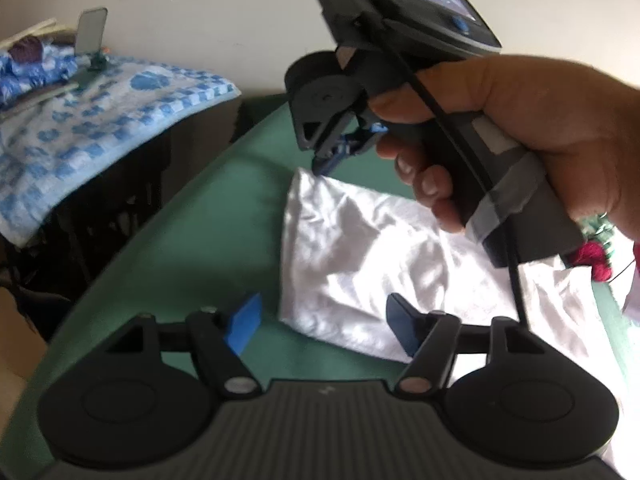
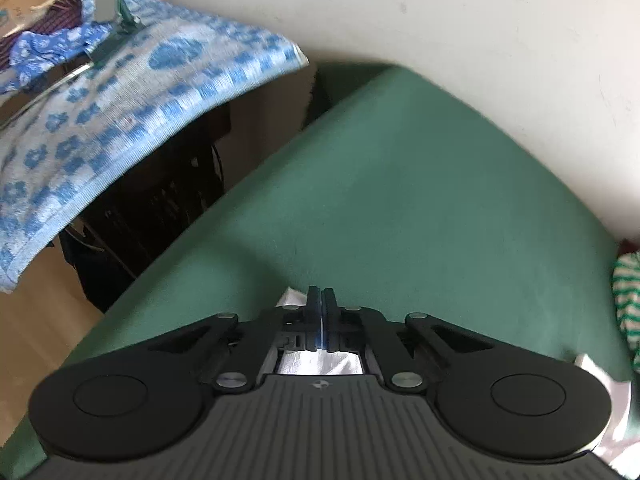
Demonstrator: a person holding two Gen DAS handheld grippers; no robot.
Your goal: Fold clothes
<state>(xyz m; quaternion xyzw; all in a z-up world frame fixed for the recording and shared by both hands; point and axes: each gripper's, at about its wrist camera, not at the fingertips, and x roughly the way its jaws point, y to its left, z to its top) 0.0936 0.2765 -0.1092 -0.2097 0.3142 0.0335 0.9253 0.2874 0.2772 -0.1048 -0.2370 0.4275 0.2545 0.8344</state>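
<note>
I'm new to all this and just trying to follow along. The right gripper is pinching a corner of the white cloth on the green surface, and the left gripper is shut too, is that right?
Not quite. The left gripper is open: the left wrist view shows its blue fingers spread apart above the white cloth. The right gripper is indeed shut on a corner of that cloth over the green surface.

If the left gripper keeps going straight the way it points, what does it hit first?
Most likely the white garment on the green surface: the open left gripper hangs just over its near edge. The right gripper, at the garment's far corner, sits further along that line. Depth is uncertain.
</note>
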